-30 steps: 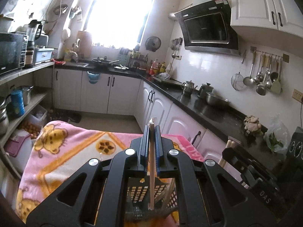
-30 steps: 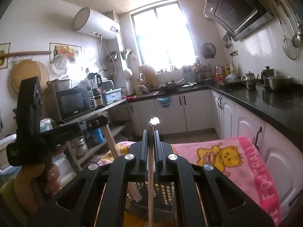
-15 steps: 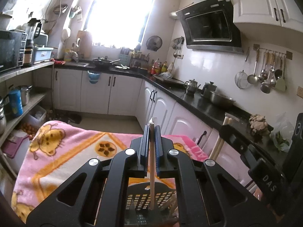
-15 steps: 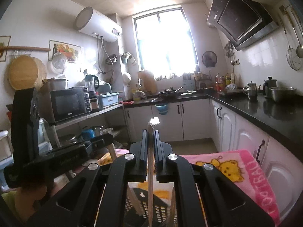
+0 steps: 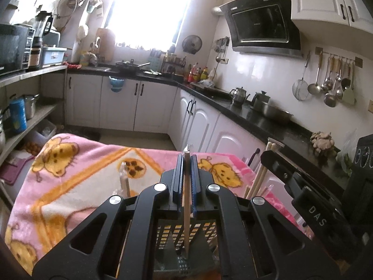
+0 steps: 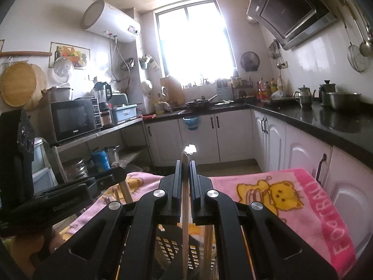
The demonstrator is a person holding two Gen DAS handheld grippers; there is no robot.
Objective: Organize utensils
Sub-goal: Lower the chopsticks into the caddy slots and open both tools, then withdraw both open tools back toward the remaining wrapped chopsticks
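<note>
My left gripper [image 5: 185, 161] is shut on a wooden chopstick [image 5: 186, 210] that stands upright, its lower end down inside a black perforated utensil holder [image 5: 177, 235]. My right gripper [image 6: 185, 163] is shut on another wooden chopstick [image 6: 185, 221], also upright over the same holder [image 6: 170, 245]. More chopsticks [image 5: 256, 182] lean in the holder at the right of the left wrist view, below the other gripper's body [image 5: 303, 186]. The left gripper's body [image 6: 58, 193] shows at the left of the right wrist view. A clear plastic utensil [image 5: 124, 179] stands at the holder's left.
The holder stands on a table under a pink cartoon blanket [image 5: 81, 163], also shown in the right wrist view [image 6: 291, 198]. White cabinets with a black counter [image 5: 244, 114] run along the right. A shelf with a microwave [image 6: 72, 119] stands at the left.
Both grippers have sunk a little toward the holder with their chopsticks still clamped. The other gripper's chopsticks now sit lower in the holder.
</note>
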